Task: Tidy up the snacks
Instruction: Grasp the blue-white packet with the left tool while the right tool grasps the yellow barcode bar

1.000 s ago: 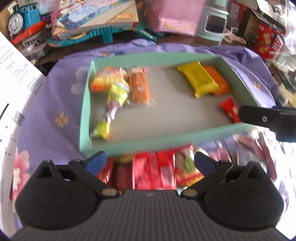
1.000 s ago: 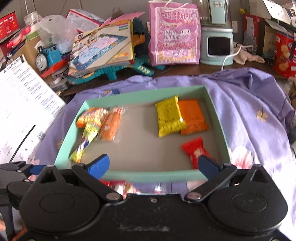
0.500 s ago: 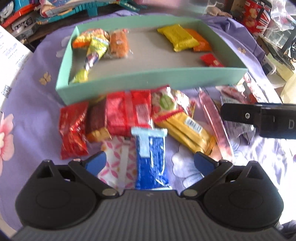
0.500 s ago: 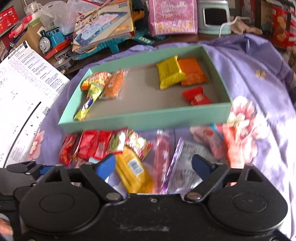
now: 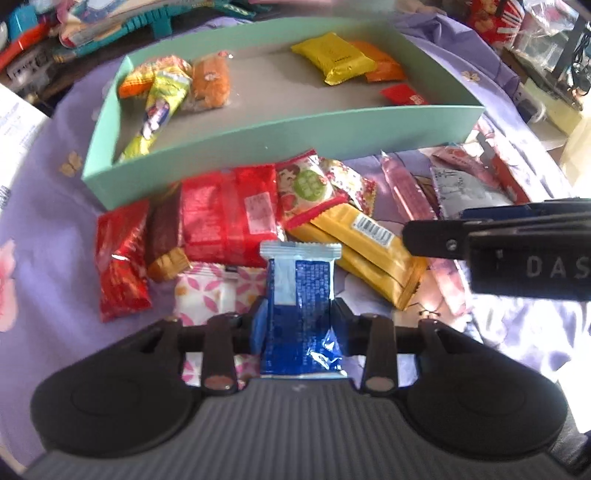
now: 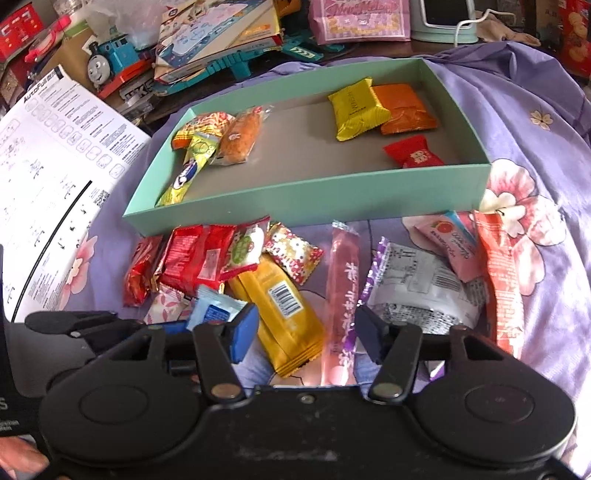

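Observation:
My left gripper [image 5: 299, 321] is low over the snack pile, its jaws closing with both blue pads against the sides of a blue packet [image 5: 299, 291]. That packet [image 6: 218, 310] lies on a pink-flowered one [image 5: 207, 295]. My right gripper [image 6: 303, 332] is just to the right, its jaws closing around a yellow packet [image 6: 284, 310] and a pink stick [image 6: 341, 291] without squeezing them. Behind the pile stands the teal box [image 5: 280, 133], holding a yellow packet [image 5: 332, 57], orange ones, a red candy [image 6: 413, 155] and a bun.
Red packets [image 5: 225, 218], a silver pouch [image 6: 421, 291] and an orange-red stick [image 6: 502, 280] lie on the purple flowered cloth [image 6: 535, 92]. A printed sheet [image 6: 62, 155] is at the left. Toys, a toy train [image 6: 110, 62], boxes and a pink bag [image 6: 358, 18] crowd the far side.
Both grippers came down and back from the box to the loose snacks before it. The left jaws went from wide open to closed on the blue packet. The right jaws narrowed.

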{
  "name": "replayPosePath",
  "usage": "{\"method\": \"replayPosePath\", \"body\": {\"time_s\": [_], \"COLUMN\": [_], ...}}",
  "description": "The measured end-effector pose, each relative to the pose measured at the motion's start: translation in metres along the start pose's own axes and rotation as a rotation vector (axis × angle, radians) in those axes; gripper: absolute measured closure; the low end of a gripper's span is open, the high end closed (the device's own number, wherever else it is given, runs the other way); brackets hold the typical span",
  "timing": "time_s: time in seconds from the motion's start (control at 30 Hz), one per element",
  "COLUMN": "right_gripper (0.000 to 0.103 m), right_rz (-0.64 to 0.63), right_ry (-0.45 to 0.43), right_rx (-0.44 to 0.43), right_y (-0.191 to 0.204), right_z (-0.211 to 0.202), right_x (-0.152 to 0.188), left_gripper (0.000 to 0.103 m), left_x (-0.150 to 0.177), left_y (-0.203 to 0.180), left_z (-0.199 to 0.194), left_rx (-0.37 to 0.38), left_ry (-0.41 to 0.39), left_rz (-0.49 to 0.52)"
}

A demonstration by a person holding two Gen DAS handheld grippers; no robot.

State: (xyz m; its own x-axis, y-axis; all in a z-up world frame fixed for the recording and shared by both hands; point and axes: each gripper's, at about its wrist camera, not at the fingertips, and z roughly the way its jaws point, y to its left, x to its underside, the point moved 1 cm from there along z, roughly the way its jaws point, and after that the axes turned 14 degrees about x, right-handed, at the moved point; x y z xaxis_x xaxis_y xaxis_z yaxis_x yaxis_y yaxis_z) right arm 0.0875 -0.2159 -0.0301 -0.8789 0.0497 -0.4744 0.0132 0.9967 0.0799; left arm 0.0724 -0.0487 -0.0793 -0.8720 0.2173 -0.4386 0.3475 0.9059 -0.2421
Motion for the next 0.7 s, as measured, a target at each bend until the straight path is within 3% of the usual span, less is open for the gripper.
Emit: {"method": "replayPosePath", "body": {"time_s": [0.43,0.7], "right_gripper": [0.044,0.044], "right_rz": [-0.097,-0.181], "right_ry": [0.037,0.017], "right_rx": [-0.029,0.043], "right_y": [0.037,0.051], "right_z": [0.029,0.045], "right_x": [-0.009,-0.009], "left_gripper": [0.067,0.067], "left_x": [0.004,0.007], "left_y": [0.05,0.053], "left_z": [-0.016,-0.013], "left_rx": [0.068,0.083], "left_ry": [-0.014,-0.011], "left_rz": [-0.136,-0.144]}}
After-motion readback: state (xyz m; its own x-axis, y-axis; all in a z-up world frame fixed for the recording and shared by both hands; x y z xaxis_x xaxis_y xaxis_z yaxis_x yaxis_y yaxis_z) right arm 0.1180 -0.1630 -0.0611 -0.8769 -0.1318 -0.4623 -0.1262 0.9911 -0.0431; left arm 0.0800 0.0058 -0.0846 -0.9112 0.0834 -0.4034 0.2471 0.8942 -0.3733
